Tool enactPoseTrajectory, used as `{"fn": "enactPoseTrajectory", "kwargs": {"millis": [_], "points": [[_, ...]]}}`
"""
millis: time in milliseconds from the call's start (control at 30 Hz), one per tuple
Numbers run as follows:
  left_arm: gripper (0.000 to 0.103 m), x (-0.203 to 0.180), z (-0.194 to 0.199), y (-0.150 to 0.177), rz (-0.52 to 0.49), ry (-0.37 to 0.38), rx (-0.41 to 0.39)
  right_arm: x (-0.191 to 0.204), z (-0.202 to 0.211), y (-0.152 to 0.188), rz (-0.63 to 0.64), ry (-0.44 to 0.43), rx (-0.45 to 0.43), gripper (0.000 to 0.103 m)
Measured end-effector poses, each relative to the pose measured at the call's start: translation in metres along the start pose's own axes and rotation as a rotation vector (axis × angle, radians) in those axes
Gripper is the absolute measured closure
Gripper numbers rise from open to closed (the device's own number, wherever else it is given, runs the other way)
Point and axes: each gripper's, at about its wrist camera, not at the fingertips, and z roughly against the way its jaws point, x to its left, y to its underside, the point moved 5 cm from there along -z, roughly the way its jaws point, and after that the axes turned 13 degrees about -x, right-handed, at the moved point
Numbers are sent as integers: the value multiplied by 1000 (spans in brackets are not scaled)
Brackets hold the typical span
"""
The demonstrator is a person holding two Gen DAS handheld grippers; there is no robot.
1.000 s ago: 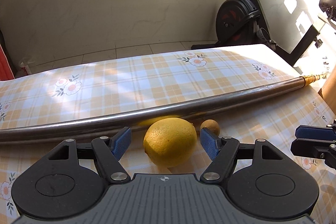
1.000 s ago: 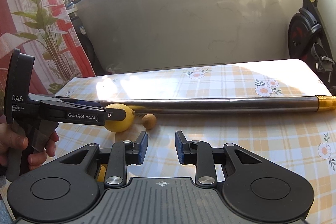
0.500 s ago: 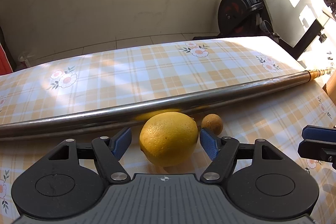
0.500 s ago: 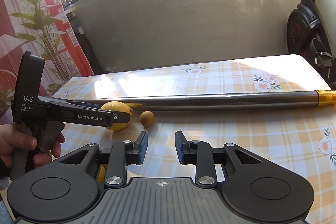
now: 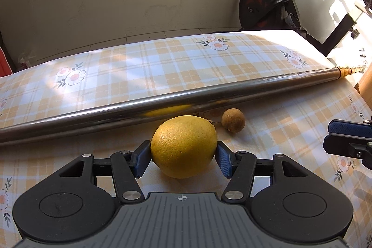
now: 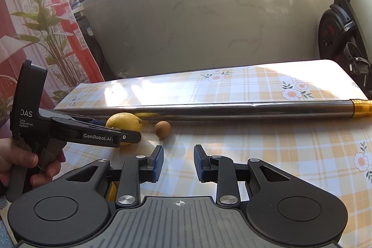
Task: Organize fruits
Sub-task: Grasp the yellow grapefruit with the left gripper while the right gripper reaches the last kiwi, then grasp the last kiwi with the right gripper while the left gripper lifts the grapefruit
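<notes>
A yellow lemon (image 5: 183,145) rests on the checked tablecloth (image 5: 162,66), just in front of a long metal pole (image 5: 162,106). My left gripper (image 5: 183,156) is shut on the lemon, both blue pads touching its sides. A small brown round fruit (image 5: 233,120) lies to the lemon's right. In the right wrist view the lemon (image 6: 124,121) and the brown fruit (image 6: 163,129) lie ahead to the left, with the left gripper (image 6: 130,131) around the lemon. My right gripper (image 6: 178,163) is open and empty, short of the brown fruit.
The pole (image 6: 232,109) spans the table and ends in a gold tip (image 6: 360,107) at the right. An exercise bike (image 5: 267,6) stands beyond the table's right end. Something yellow (image 6: 113,192) shows under the right gripper's left finger. A plant (image 6: 46,34) stands at left.
My left gripper moved forward around the lemon and closed its pads onto it. The right gripper stayed open and nearly still.
</notes>
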Motion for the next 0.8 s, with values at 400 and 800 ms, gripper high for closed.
{"fn": "enactPoseTrajectory", "kwargs": {"millis": [400,800], "points": [[41,32,73,6,110,-33,-106,17,-47,-3,126,-99,2,72],[41,55,128,24,186,-91,-164,39,-105,6,204,-77,92,71]]}}
